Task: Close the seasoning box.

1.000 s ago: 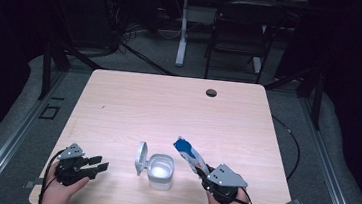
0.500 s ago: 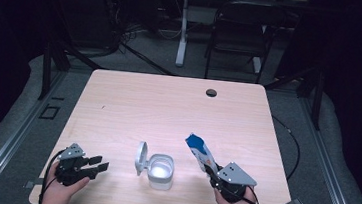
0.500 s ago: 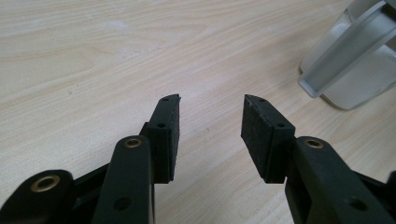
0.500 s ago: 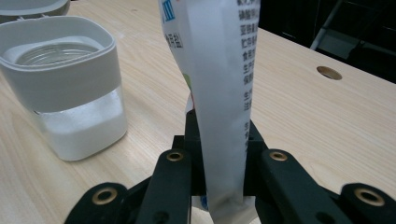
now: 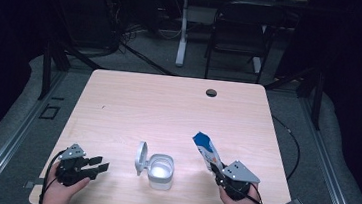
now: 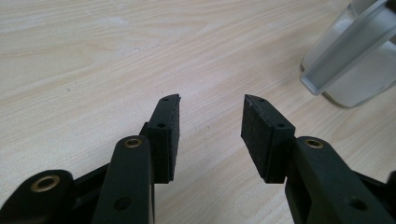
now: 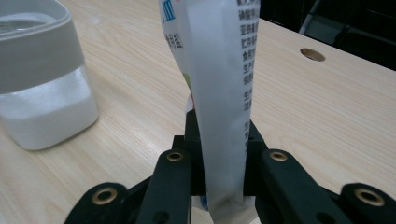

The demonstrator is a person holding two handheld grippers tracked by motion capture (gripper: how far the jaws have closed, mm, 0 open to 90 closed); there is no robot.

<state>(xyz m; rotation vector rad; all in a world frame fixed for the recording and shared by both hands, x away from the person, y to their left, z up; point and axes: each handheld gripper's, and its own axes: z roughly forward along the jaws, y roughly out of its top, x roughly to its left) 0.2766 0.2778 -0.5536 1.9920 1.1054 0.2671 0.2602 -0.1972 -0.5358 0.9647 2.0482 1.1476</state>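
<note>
A white plastic jar (image 5: 161, 170) with its hinged lid (image 5: 140, 158) flipped open stands near the table's front edge; white powder fills its lower part (image 7: 46, 112). My right gripper (image 5: 218, 173) is shut on a blue and white bag (image 5: 207, 151), which leans up and to the left above the table, to the right of the jar. In the right gripper view the bag (image 7: 219, 93) rises between the pads, printed text on its side. My left gripper (image 5: 100, 167) rests at the front left, open, with nothing between its pads (image 6: 168, 135); the jar (image 6: 355, 60) lies to its right.
The wooden table (image 5: 168, 111) has a round dark cable hole (image 5: 211, 92) near its back edge. A dark chair (image 5: 240, 37) and a white table leg (image 5: 182, 32) stand behind it. A cable (image 5: 290, 142) hangs off the right side.
My right hand has carried the bag to the right, away from the jar, and slightly lower. The left gripper and the jar have stayed put.
</note>
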